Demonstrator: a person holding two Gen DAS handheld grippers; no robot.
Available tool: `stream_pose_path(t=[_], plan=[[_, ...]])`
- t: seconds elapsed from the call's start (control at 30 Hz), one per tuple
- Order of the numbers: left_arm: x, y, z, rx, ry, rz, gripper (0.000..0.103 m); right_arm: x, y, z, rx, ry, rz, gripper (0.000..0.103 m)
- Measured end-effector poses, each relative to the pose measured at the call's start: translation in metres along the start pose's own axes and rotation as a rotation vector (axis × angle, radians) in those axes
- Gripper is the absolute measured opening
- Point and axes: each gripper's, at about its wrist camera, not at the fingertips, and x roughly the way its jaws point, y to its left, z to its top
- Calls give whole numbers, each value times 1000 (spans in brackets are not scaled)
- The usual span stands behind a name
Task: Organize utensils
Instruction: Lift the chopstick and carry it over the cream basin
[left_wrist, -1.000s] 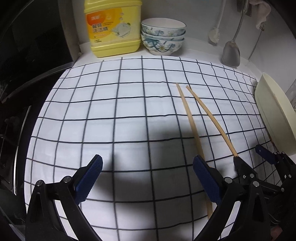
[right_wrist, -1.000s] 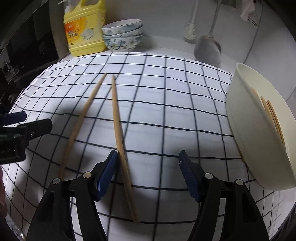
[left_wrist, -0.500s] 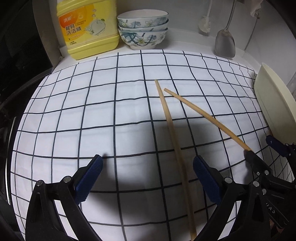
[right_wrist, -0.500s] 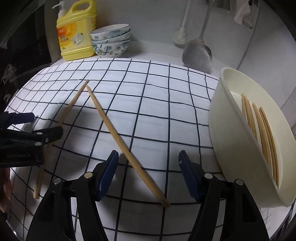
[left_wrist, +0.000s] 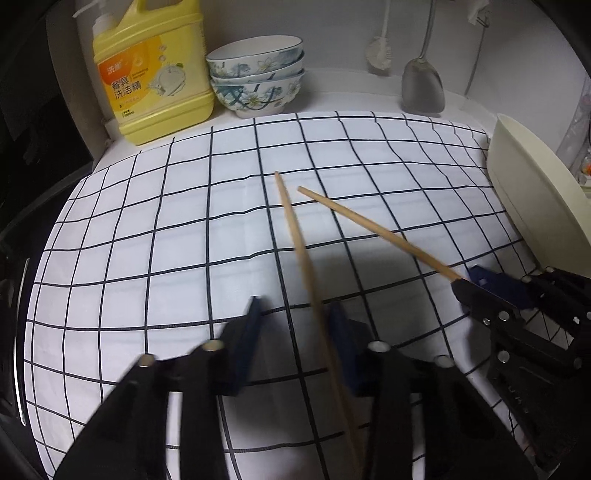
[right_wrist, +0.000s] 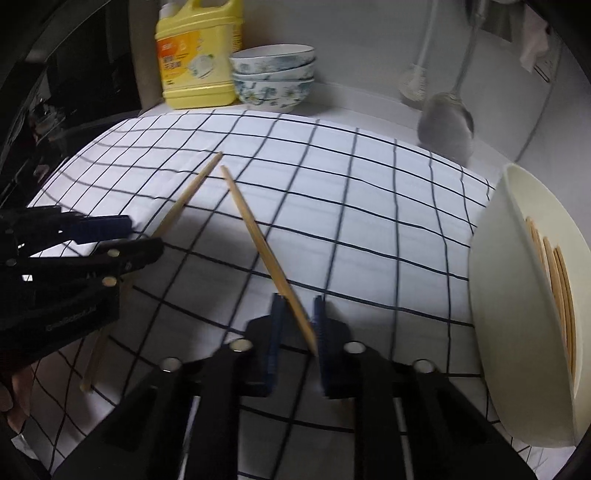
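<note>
Two wooden chopsticks lie on a white checked cloth (left_wrist: 184, 229). In the left wrist view, the left chopstick (left_wrist: 306, 266) runs between the narrowed jaws of my left gripper (left_wrist: 295, 314), still apart from both pads. In the right wrist view, my right gripper (right_wrist: 297, 321) has closed to a narrow gap around the near end of the right chopstick (right_wrist: 258, 243), which touches the right pad. A cream oval tray (right_wrist: 517, 332) at the right holds several chopsticks (right_wrist: 554, 280).
A yellow detergent jug (left_wrist: 155, 74) and three stacked floral bowls (left_wrist: 258, 77) stand at the back. A ladle (left_wrist: 423, 85) and a brush (left_wrist: 380, 51) hang on the back wall. A dark edge borders the cloth on the left.
Both grippers have narrowed from wide open, each around one chopstick. The right chopstick's near end has swung toward the tray.
</note>
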Motion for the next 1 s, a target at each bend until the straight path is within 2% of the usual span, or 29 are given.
stream_pose_path(t=[0.03,0.13,0.43,0.67,0.8,1.0], plan=[[-1,-1,-1,8,2,-8,12,0,3,0,-11,1,-11,10],[-2,-6,-4,28,3,-13,7,-1,5,-1,20,8,4,6],[-24,6,-12,39,13,-74,7,-23,3,-8,170,-3,45,6],[-65,1,-8,62,-23,-134,7,-74,1,-9,265,-58,40,6],[-87,-15,4,88,-62,-180,7,-105,-15,-13,306,-83,10,6],[-111,-63,35,144,-121,-261,7,-148,-67,-23,394,-129,-76,6]])
